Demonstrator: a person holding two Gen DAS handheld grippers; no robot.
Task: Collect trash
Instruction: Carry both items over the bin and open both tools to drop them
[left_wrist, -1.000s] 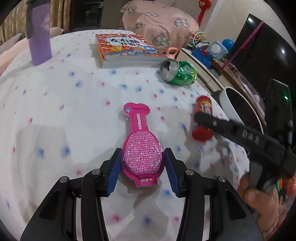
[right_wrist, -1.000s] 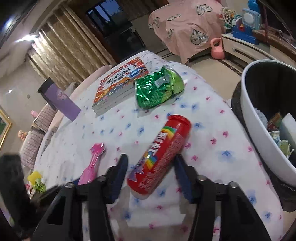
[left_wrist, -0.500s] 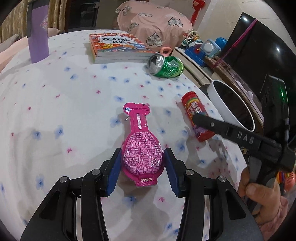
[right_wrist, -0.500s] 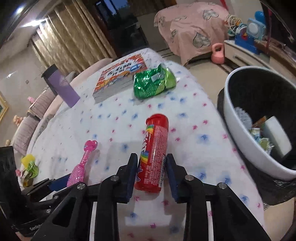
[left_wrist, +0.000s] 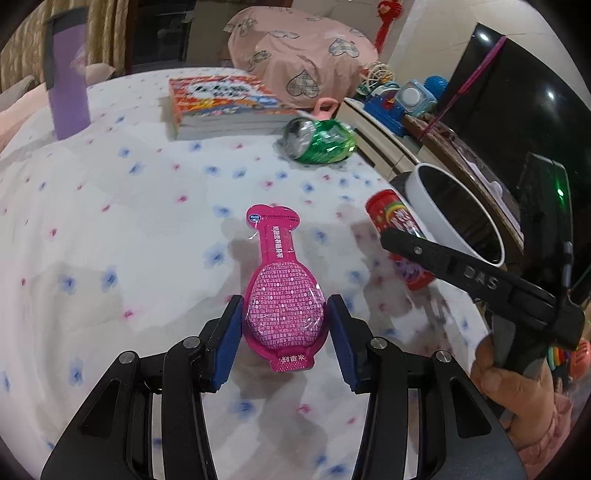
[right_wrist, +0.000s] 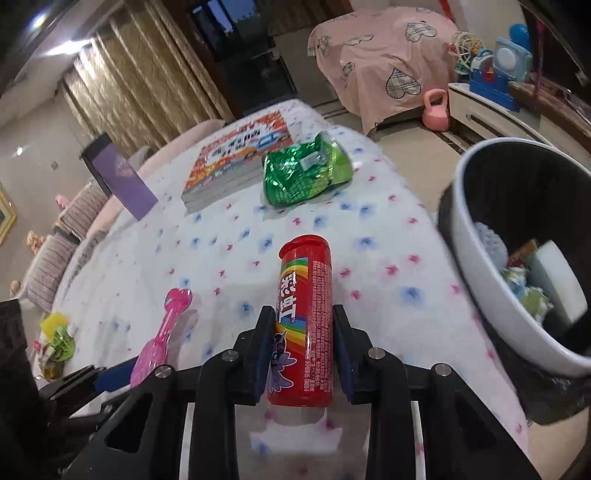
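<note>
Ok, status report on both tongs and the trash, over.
Left tongs clamp pink packet. Right tongs closing on red tube. Crushed green can waits on table. Bin unobstructed.

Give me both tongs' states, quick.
Left tongs: shut on the pink packet.
Right tongs: closing on the red tube, pads about touching.

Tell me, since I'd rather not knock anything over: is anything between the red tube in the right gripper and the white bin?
Nothing visible. In the right wrist view the red tube sits between the closing jaws of the right gripper, and only bare flowered tablecloth lies between it and the white bin. The crushed green can lies farther back, off that line.
</note>
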